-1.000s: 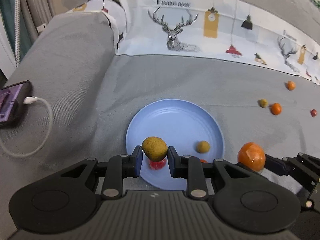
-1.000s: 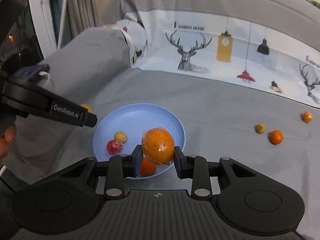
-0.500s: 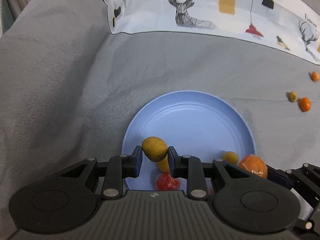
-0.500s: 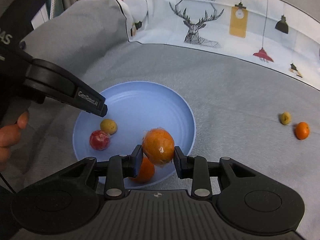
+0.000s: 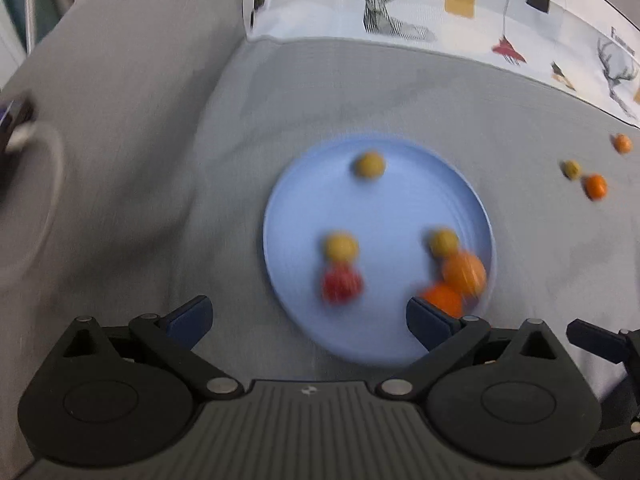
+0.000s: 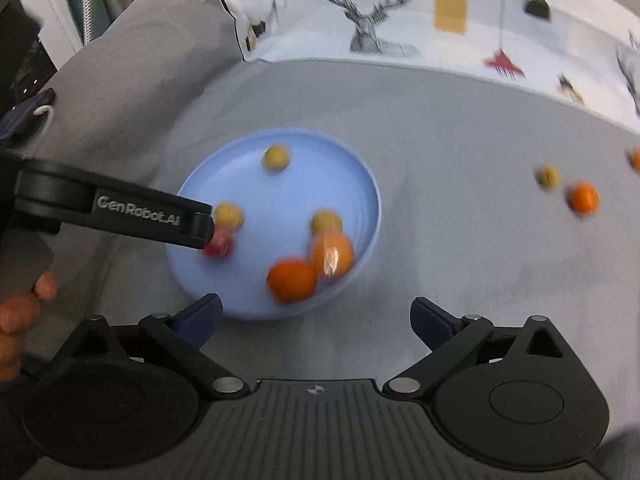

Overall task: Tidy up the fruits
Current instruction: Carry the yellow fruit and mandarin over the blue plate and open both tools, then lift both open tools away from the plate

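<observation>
A blue plate (image 5: 384, 344) (image 6: 360, 184) lies on the grey sofa seat. It holds three yellow fruits (image 5: 370, 165) (image 6: 276, 157), a red fruit (image 5: 341, 282) (image 6: 219, 245) and two oranges (image 5: 464, 272) (image 6: 291, 279). My left gripper (image 5: 308, 320) is open and empty, just short of the plate's near rim. My right gripper (image 6: 316, 318) is open and empty, also just short of the rim. The left gripper's finger crosses the right wrist view (image 6: 120, 210). Both views are blurred.
Loose fruits lie on the seat to the right: a small orange (image 5: 595, 186) (image 6: 583, 198), a yellow-green one (image 5: 571, 169) (image 6: 548, 176) and another orange (image 5: 622, 143). A deer-print cushion (image 5: 440, 8) lines the back. A phone and white cable (image 5: 36, 168) lie at left.
Both grippers have opened and let go. The yellow fruit and the wrapped orange now lie on the plate. Both grippers have pulled back from the plate.
</observation>
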Demonstrator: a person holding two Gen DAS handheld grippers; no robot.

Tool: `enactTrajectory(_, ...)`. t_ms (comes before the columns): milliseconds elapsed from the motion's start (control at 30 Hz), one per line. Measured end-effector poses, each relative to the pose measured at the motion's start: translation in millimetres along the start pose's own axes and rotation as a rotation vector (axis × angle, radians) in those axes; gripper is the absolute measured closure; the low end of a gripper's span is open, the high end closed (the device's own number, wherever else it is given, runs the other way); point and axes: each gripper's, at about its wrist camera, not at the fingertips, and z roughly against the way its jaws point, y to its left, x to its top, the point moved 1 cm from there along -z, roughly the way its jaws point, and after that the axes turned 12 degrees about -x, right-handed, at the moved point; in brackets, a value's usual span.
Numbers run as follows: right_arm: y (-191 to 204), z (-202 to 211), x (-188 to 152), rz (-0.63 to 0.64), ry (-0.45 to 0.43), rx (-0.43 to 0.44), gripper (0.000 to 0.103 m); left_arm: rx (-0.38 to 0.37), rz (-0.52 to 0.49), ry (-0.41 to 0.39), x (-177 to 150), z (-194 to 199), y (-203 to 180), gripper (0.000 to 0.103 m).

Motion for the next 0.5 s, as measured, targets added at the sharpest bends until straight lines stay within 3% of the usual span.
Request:
enactTrajectory(133,2,39,-22,-0.025,-0.016,0.002,0.003,0.013,0.005,-0.004,-38,31,-1,0.000)
enactTrajectory(400,-4,121,-53,-0.054,-0.243,-0.022,0.001,0.087,-0.014,-0.063,-98,80,-9,0.000)
enactTrajectory(500,-7,132,-61,-0.058,-0.244,-0.015,0.001,0.088,-0.019,-0.095,-109,92,-13,0.000)
